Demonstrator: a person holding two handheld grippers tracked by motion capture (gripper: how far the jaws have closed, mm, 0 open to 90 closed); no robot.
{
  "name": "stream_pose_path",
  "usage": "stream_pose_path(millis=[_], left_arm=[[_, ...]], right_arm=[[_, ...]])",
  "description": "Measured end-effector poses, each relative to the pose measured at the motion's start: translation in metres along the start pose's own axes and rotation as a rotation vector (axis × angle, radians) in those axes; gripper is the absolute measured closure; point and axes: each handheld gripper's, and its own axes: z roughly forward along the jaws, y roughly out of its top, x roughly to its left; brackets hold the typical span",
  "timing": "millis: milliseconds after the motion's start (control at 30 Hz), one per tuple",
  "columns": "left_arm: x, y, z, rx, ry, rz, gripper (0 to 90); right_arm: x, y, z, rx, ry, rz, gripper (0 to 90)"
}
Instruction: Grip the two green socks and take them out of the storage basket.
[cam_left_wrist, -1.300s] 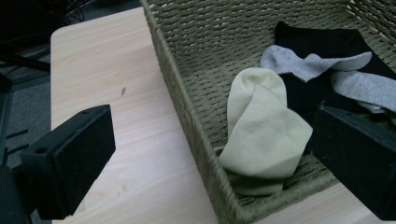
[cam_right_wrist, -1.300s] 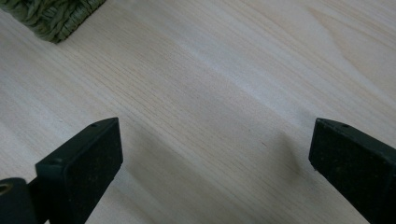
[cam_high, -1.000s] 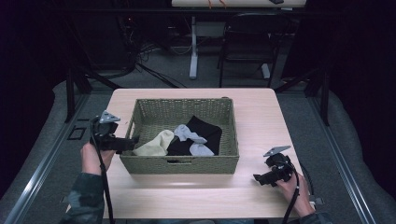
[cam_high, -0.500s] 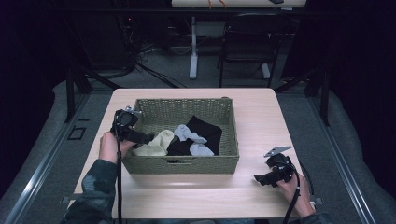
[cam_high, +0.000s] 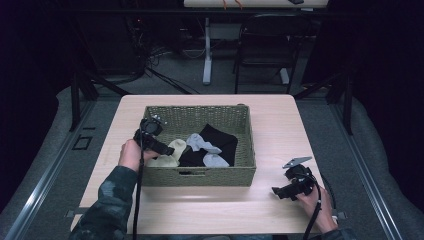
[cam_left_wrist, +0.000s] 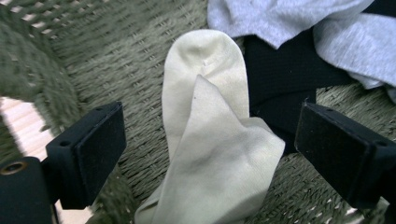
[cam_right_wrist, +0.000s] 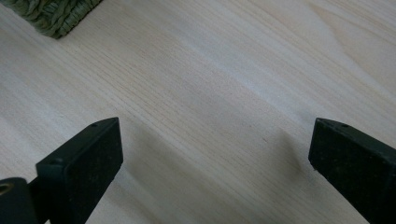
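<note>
The left claw (cam_left_wrist: 205, 158) is seen inside the woven basket (cam_high: 165, 116), near its left wall, with its jaws spread wide and nothing pinched between them. In the left gripper view a cream sock (cam_left_wrist: 212, 140) lies straight ahead of it on the basket floor, between the two jaws but not touched by either. The sock's long axis runs away from the claw, roughly along the line of approach and across the line on which the jaws would close; its rounded toe points to the far side, and a folded flap lies over its nearer part. A pinch across the narrow width is therefore judged to be what the next move calls for, with the folded near part being the thickest place to take.

A black sock (cam_left_wrist: 285, 79) lies just beside the cream one, on the side of the jaw seen at the right of that view, and touches it; grey socks (cam_left_wrist: 299, 23) lie over the black one farther off. It may be caught together with the cream sock if the claw drifts that way.

The right claw (cam_high: 278, 191) is held well apart from the basket, over the worktop (cam_right_wrist: 224, 84) near its front right corner, jaws spread and empty above bare wood. The left hand (cam_high: 131, 154) is clearly the nearer to the cream sock.
</note>
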Motion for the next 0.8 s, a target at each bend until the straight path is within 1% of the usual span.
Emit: stream_pose_path(millis=[67, 100, 167, 200, 233, 333, 367, 400, 433, 467, 500, 533, 633, 700, 733, 767, 800], left_arm=[[-0.001, 0.003, 0.007, 0.034, -0.003, 0.004, 11.4], [-0.001, 0.003, 0.007, 0.034, -0.003, 0.004, 12.8], [-0.001, 0.005, 0.013, 0.069, -0.013, 0.005, 13.2], [-0.001, 0.006, 0.016, 0.095, -0.019, 0.001, 14.6], [-0.001, 0.007, 0.018, 0.104, -0.018, -0.002, 14.7], [-0.001, 0.01, 0.02, 0.134, -0.013, 0.012, 16.8], [-0.001, 0.01, 0.02, 0.134, -0.013, 0.012, 18.0], [-0.001, 0.012, 0.022, 0.158, -0.018, 0.016, 19.1], [0.0, 0.012, 0.024, 0.171, -0.019, 0.018, 21.3], [0.0, 0.013, 0.025, 0.181, -0.022, 0.018, 23.2], [0.0, 0.013, 0.025, 0.181, -0.022, 0.018, 24.1], [0.001, 0.014, 0.029, 0.202, -0.031, 0.02, 25.6], [0.003, 0.015, 0.034, 0.233, -0.053, 0.025, 32.7], [0.003, 0.016, 0.036, 0.242, -0.056, 0.022, 40.9], [0.003, 0.016, 0.037, 0.245, -0.052, 0.018, 40.9], [0.003, 0.016, 0.037, 0.251, -0.053, 0.02, 52.6], [0.002, 0.016, 0.036, 0.248, -0.053, 0.031, 58.1]], right_arm=[[0.0, 0.0, 0.0, 0.003, 0.0, -0.002, 2.2], [0.0, 0.0, 0.0, 0.003, 0.0, -0.002, 2.2], [0.0, 0.0, 0.0, 0.003, 0.001, -0.002, 2.2], [0.0, 0.0, 0.0, 0.003, 0.002, -0.003, 2.2], [0.0, 0.0, 0.0, 0.003, 0.002, -0.003, 2.2], [0.0, 0.0, 0.0, 0.003, 0.004, -0.002, 2.2], [0.0, 0.0, 0.0, 0.003, 0.003, -0.003, 2.2], [0.0, 0.0, 0.0, 0.007, -0.005, -0.007, 2.2], [0.0, 0.0, 0.0, -0.001, -0.001, 0.0, 2.2], [0.0, 0.0, 0.0, 0.002, 0.003, -0.003, 2.2], [0.0, 0.0, 0.0, 0.002, 0.003, -0.003, 2.2], [0.0, 0.0, 0.0, 0.003, -0.003, -0.003, 2.2], [0.0, 0.0, 0.0, 0.005, -0.003, -0.004, 2.2], [0.0, 0.0, 0.0, 0.009, -0.002, -0.007, 2.2], [0.0, 0.0, 0.0, 0.004, 0.006, -0.002, 2.2], [0.0, 0.0, 0.0, 0.007, 0.004, -0.004, 2.2], [0.0, 0.0, 0.0, 0.007, 0.004, -0.004, 2.2]])
